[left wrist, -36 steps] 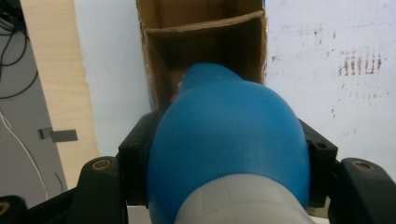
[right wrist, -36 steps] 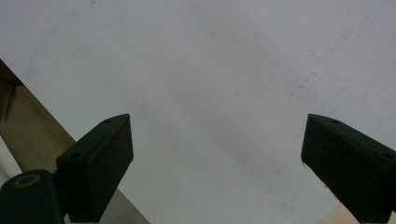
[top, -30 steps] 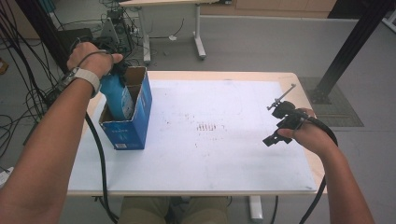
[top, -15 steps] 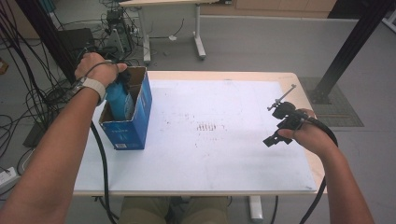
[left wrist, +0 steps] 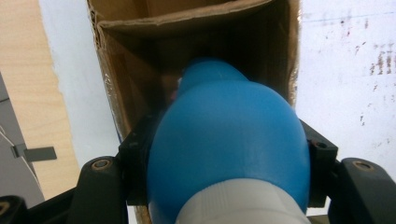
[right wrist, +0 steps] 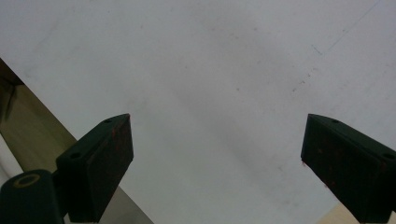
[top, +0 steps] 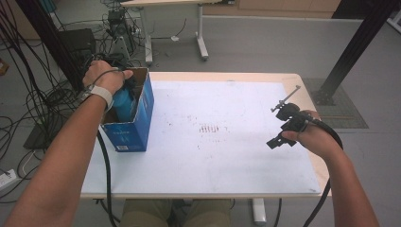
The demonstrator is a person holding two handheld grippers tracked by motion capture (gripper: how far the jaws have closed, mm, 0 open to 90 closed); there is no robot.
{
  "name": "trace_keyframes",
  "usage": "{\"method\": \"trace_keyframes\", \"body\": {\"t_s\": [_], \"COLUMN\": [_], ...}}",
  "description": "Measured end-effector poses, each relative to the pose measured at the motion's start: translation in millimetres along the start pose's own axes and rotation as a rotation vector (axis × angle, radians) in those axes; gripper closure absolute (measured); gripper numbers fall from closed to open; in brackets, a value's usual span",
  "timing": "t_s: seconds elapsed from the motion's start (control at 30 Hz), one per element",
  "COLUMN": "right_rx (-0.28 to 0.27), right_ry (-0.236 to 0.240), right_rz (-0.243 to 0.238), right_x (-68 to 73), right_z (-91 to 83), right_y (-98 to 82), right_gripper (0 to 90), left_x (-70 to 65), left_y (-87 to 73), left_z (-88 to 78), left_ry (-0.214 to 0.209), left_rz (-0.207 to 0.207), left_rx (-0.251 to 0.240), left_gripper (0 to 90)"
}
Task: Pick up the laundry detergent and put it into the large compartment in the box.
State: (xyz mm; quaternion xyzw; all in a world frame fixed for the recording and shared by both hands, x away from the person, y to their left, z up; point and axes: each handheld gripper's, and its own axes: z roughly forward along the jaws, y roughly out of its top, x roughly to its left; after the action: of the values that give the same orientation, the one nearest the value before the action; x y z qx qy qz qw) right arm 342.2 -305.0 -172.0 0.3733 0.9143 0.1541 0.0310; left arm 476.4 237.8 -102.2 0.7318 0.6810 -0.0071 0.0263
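A blue bottle [left wrist: 224, 140] with a white cap [left wrist: 243, 205] is clamped between the jaws of my left gripper [left wrist: 224, 154], its far end pointing down into an open blue cardboard box [top: 135, 118]. In the high view the bottle [top: 124, 101] shows inside the box under the left hand. The box's brown inner walls [left wrist: 135, 79] surround the bottle. My right gripper [top: 283, 124] hovers over the right side of the white table [top: 227, 161], held in the right hand. Its jaws stand wide apart with nothing between them, above bare table surface [right wrist: 219, 93].
The box stands at the table's far left corner. Faint red marks [top: 208, 128] stain the table's middle. Black cables [top: 42, 94] and a black post [top: 350, 52] lie on the floor beyond the table. A second table's legs [top: 201, 33] stand farther back.
The left hand has lowered the bottle deeper into the box. The right hand and its gripper have stayed put.
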Motion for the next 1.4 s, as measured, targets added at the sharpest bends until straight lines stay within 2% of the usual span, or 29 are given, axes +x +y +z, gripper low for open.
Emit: {"method": "trace_keyframes", "body": {"t_s": [0.23, 0.7, 0.97, 1.4], "right_rx": [-0.002, -0.001, 0.003, 0.005], "right_ry": [0.000, -0.001, 0.001, 0.005], "right_rz": [0.002, 0.003, 0.009, 0.014], "right_x": [0.1, 1.6, 0.9, -0.9], "right_z": [-0.3, -0.5, 0.4, 2.7], "right_y": [-2.9, -1.0, -3.3, -5.7], "right_gripper": [9.2, 9.1, 9.1, 9.1], "left_x": [2.7, -1.9, -3.3, -3.1], "left_y": [-0.5, -2.9, 0.1, 0.8], "left_z": [7.8, 15.7, 23.1, 35.4], "left_ry": [-0.002, 0.011, 0.009, 0.015], "left_rz": [0.000, 0.022, 0.026, 0.027], "left_rx": [-0.001, -0.020, 0.000, 0.003], "left_gripper": [37.6, 37.6, 37.6, 37.6]}}
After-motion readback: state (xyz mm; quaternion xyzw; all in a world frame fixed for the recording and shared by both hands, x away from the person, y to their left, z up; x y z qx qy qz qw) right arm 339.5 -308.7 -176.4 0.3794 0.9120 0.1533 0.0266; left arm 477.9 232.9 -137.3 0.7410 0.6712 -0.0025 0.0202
